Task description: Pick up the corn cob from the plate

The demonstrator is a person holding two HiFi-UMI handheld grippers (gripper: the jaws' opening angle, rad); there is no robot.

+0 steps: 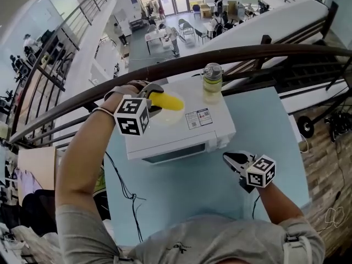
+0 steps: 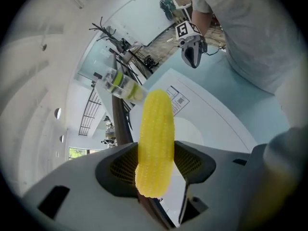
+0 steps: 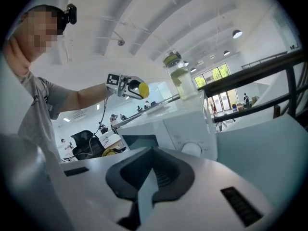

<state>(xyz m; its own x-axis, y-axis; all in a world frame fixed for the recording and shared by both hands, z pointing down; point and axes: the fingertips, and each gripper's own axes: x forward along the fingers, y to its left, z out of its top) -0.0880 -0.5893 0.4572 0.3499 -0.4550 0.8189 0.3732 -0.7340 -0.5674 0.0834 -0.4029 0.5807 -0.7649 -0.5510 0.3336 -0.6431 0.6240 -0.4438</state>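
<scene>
Pinching the corn cob [image 2: 155, 124] near one end in the left claw [image 2: 155, 164]. Probably stiff, light, knobbly. Nothing in the pressed-together right claw [image 3: 144, 183].

Left gripper [image 2: 155, 165] grey jaws clamped on yellow corn cob [image 2: 156, 138], tip pointing away over round white plate [image 2: 199, 131] atop white microwave oven [image 2: 211, 107]. Clear jar of yellowish liquid [image 2: 122, 85] beyond. Right gripper [image 2: 193, 61] above pale blue table [image 2: 250, 95].
</scene>
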